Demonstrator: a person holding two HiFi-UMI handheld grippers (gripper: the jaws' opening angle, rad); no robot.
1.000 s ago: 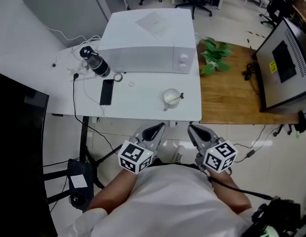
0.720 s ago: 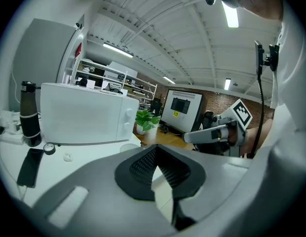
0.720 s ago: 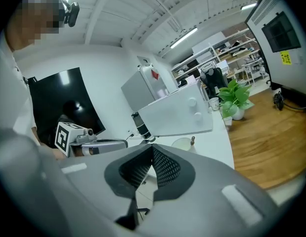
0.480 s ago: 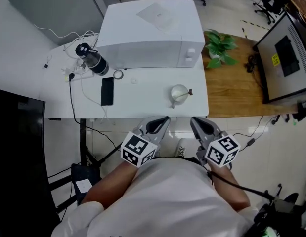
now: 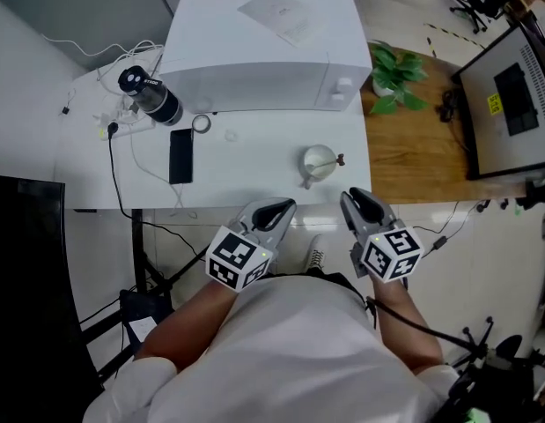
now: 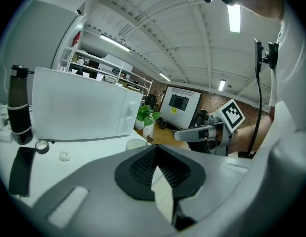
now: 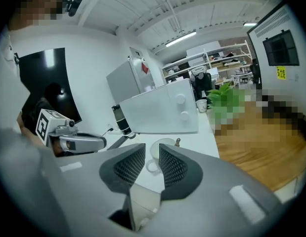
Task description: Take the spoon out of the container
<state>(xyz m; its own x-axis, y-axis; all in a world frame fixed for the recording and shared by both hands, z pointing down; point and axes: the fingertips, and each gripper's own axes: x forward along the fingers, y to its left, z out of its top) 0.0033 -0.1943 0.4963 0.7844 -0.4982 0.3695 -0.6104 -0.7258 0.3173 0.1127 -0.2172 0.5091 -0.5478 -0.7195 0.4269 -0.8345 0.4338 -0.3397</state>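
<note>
Head view: right gripper (image 5: 351, 197) just opened, empty, near container (image 5: 309, 171) w/ spoon (image 5: 332, 160); left gripper (image 5: 285, 206) closed.

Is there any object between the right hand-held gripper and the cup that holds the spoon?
Nothing visible. Only bare white table lies between the right hand-held gripper and the cup with the spoon. Its jaws have just been opening, with nothing between them.

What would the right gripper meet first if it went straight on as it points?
Probably the white cup with the spoon; depth is unclear. The jaws of the right gripper have just been opening, empty.
</note>
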